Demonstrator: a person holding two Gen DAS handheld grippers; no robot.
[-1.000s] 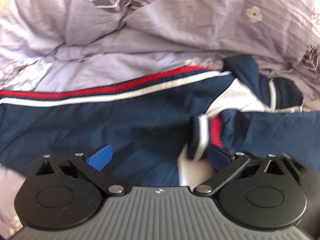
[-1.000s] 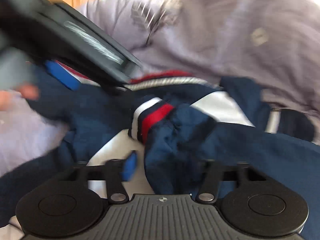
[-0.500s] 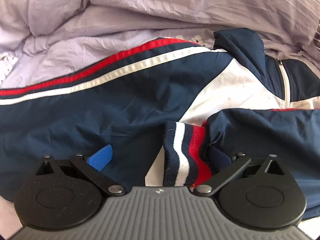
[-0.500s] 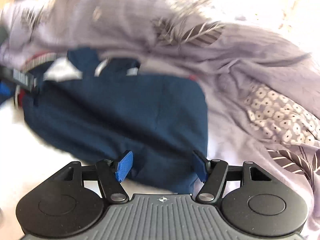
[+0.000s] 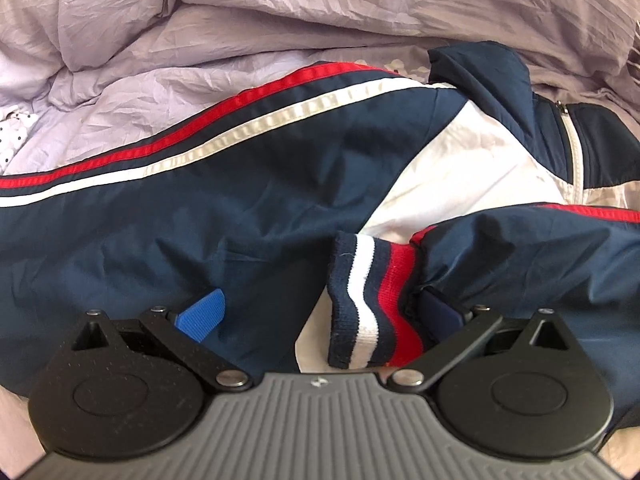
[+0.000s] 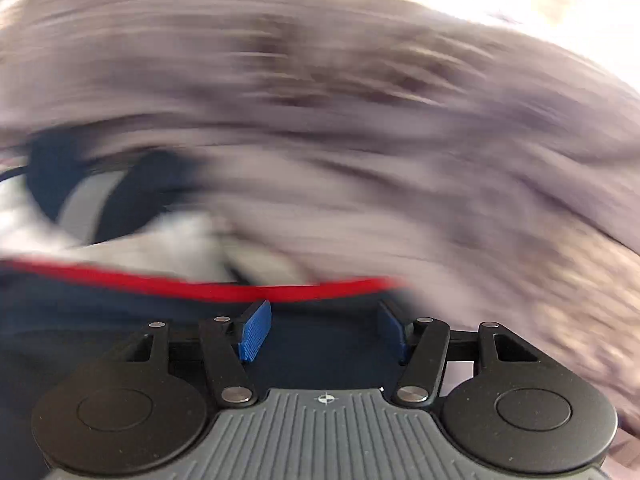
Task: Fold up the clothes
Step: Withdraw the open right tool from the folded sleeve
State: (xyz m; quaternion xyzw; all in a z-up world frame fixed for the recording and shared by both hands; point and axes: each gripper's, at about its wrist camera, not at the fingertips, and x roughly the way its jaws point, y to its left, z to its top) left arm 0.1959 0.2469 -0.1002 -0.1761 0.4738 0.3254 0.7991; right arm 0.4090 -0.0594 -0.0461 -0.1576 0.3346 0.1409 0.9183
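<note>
A navy jacket (image 5: 240, 208) with red and white stripes lies spread on the bedding. Its striped knit cuff (image 5: 372, 300) rests on the jacket between the fingers of my left gripper (image 5: 320, 314), close to the right pad. That gripper stands wide open just above the cloth, its pads not pressing the cuff. The right wrist view is blurred by motion. My right gripper (image 6: 324, 330) hovers over the jacket's navy cloth (image 6: 100, 320) below a red stripe, near the garment's right edge. Its jaws are closing, with navy cloth lying under the gap and no pad visibly pressing it.
Crumpled lilac bedding (image 5: 280, 20) with leaf prints rises behind the jacket and fills the blurred right side of the right wrist view, bedding (image 6: 440, 140). The jacket's collar and zip (image 5: 572, 148) lie at the far right.
The left gripper sank closer to the jacket, then held still with the cuff by its right finger. The right gripper swept rightward from the cuff to the jacket's right edge, its jaws narrowing.
</note>
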